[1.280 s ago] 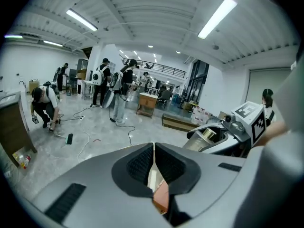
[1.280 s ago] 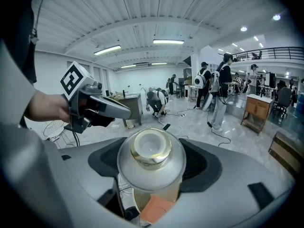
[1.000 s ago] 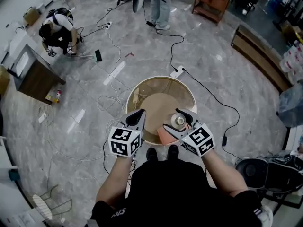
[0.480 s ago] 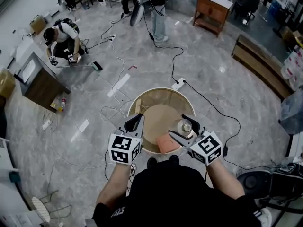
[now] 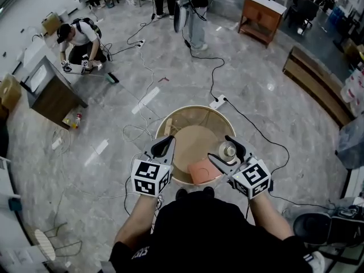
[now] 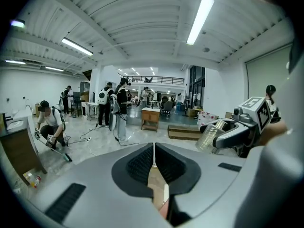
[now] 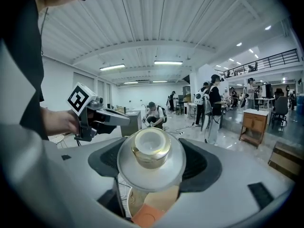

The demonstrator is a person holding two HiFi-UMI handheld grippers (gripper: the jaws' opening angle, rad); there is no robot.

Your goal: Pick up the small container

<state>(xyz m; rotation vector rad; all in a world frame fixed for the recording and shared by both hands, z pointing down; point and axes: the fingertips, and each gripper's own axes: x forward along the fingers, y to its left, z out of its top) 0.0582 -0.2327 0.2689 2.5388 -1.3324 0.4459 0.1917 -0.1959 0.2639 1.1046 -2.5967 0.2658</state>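
The right claw is spread wide and clamped on the container, a clear jar with a gold neck. It is held above the near right part of the round tabletop. The left claw, jaws pressed together and empty, hovers over the tabletop's near left edge. A pink square lies on the tabletop between the claws.

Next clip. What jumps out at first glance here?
The small container, clear with a gold neck, is gripped in the right claw above the round table, at the head view's middle. The left claw beside it is shut and empty; an orange pad lies on the table's near edge.
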